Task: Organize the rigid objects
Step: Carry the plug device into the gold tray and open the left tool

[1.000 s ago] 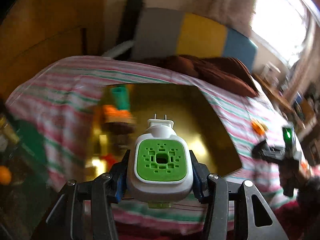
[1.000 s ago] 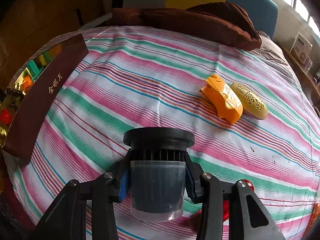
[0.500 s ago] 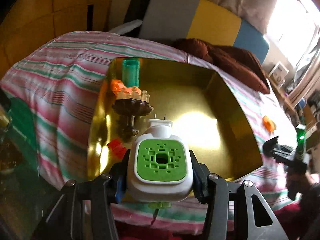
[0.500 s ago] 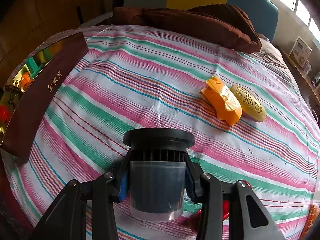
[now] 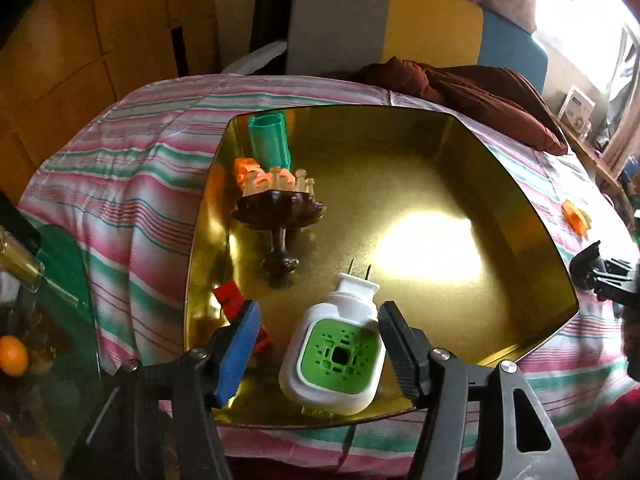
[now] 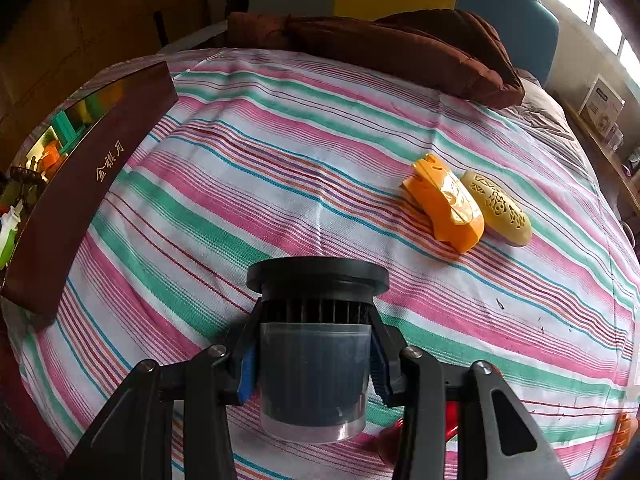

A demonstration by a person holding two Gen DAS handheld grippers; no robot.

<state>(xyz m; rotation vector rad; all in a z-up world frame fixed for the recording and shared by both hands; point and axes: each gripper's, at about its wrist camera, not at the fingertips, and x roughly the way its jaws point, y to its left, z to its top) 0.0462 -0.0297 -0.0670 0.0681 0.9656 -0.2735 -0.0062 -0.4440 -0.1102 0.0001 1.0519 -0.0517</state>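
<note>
Left gripper (image 5: 316, 344) hangs over the near corner of the gold tray (image 5: 532, 248), at the bottom of the left wrist view, and its jaws are opening. Between them sits a white plug-in vaporizer (image 5: 336, 348) with a green grille face, prongs pointing up the frame, resting tilted on the tray floor. The blue pad (image 5: 238, 350) stands clear of it on the left; whether the black finger on the right touches it I cannot tell.

Further up the left half of the tray stands a dark brown pedestal dish (image 5: 280, 216) carrying pale pegs and an orange piece (image 5: 250, 172). Behind it, in the tray's upper left corner, is a teal tube (image 5: 269, 138). A red block (image 5: 228, 298) lies just left of the blue pad. The tray rests on a pink, green and white striped bedsheet (image 5: 132, 184).

Right gripper (image 6: 313, 354), at the bottom centre of the right wrist view, is clamped on a clear cup with a black ribbed cap (image 6: 316, 344), held above the sheet. In the middle right of that frame an orange mouse-shaped shell (image 6: 446, 208) and a yellow perforated case (image 6: 498, 208) lie touching side by side. A maroon box wall with gold lettering (image 6: 92, 184) runs along the left edge. A brown blanket (image 6: 400, 46) lies across the top of the bed.
</note>
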